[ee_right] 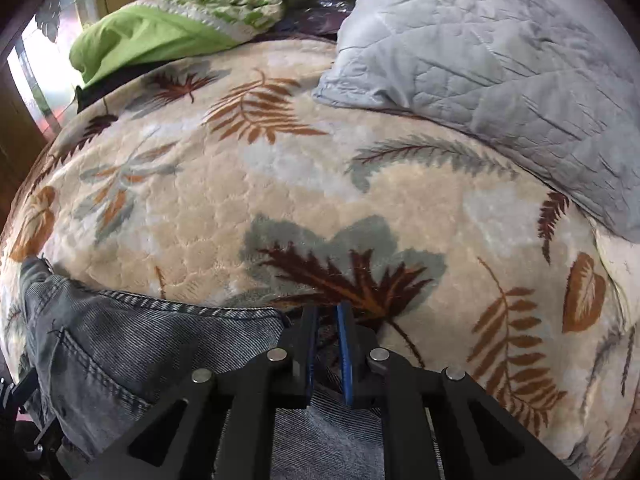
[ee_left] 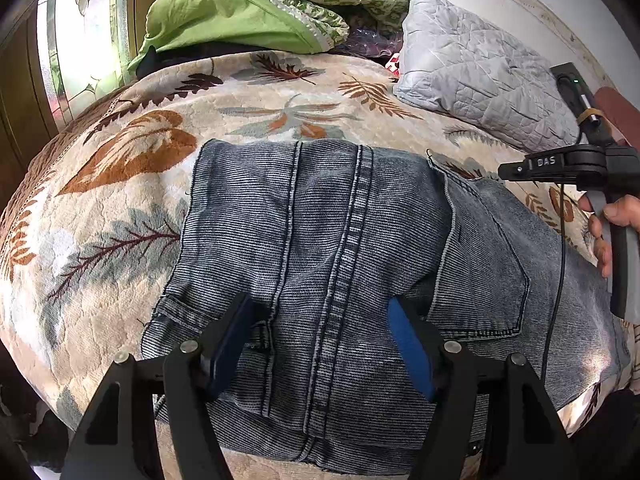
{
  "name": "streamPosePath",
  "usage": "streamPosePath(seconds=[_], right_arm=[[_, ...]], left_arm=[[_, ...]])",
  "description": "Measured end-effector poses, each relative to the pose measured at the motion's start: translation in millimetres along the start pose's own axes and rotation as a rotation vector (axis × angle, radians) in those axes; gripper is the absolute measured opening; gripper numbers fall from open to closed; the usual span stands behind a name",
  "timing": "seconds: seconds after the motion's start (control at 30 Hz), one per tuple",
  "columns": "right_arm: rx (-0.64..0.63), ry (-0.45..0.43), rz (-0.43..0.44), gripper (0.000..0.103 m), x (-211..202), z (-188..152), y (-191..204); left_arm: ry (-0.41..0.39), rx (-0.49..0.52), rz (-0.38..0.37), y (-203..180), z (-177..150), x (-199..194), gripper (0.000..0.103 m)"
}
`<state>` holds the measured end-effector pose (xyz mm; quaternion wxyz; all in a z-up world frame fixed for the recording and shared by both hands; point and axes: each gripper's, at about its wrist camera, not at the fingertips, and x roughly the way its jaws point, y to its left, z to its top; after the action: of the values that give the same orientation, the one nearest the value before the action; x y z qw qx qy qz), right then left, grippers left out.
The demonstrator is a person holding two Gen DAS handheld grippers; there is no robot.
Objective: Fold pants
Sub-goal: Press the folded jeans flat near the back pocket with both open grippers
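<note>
The jeans (ee_left: 344,264) lie folded on the bed's leaf-print blanket (ee_left: 132,184), filling the middle of the left wrist view. The left claw (ee_left: 320,332) stands with its blue pads well apart over the denim at 6 o'clock. The right claw (ee_right: 326,344) is pinched together at the pants' edge; whether cloth sits between its pads is unclear. A grey quilted pillow (ee_right: 500,52) lies at 1 o'clock and green bedding (ee_left: 224,20) at 11 o'clock.
</note>
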<state>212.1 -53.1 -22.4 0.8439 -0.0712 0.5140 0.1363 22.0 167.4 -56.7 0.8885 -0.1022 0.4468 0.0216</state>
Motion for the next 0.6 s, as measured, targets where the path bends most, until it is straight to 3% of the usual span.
streamPosePath(seconds=[0.17,0.2,0.23,0.27,0.3,0.37,0.43,0.5,0.6], right_arm=[[0.064,-0.027,0.253,0.016,-40,-35,0],[0.071,0.009,0.27,0.02,-34,-42,1],[0.074,0.066,0.259,0.035,-20,-50,5],[0.08,0.122,0.217,0.043,-6,-58,3],[0.095,0.16,0.171,0.043,5,-66,0],[0.106,0.109,0.167,0.043,-7,-69,0],[0.082,0.042,0.204,0.043,-30,-62,13],[0.048,-0.032,0.257,0.047,-54,-51,33],[-0.01,-0.103,0.361,0.062,-69,-40,70]], left_arm=[[-0.004,-0.009,0.013,-2,0,0,0.071],[-0.007,-0.015,0.012,-2,0,0,0.071],[-0.011,-0.026,0.005,-1,0,-2,0.071],[-0.017,-0.047,-0.014,2,1,-5,0.071],[-0.031,-0.074,-0.039,6,3,-11,0.071],[-0.108,-0.136,-0.069,18,6,-29,0.071],[-0.171,-0.178,-0.025,27,8,-42,0.071],[-0.175,-0.216,-0.004,35,9,-47,0.071],[-0.161,-0.263,0.004,48,7,-51,0.071]])
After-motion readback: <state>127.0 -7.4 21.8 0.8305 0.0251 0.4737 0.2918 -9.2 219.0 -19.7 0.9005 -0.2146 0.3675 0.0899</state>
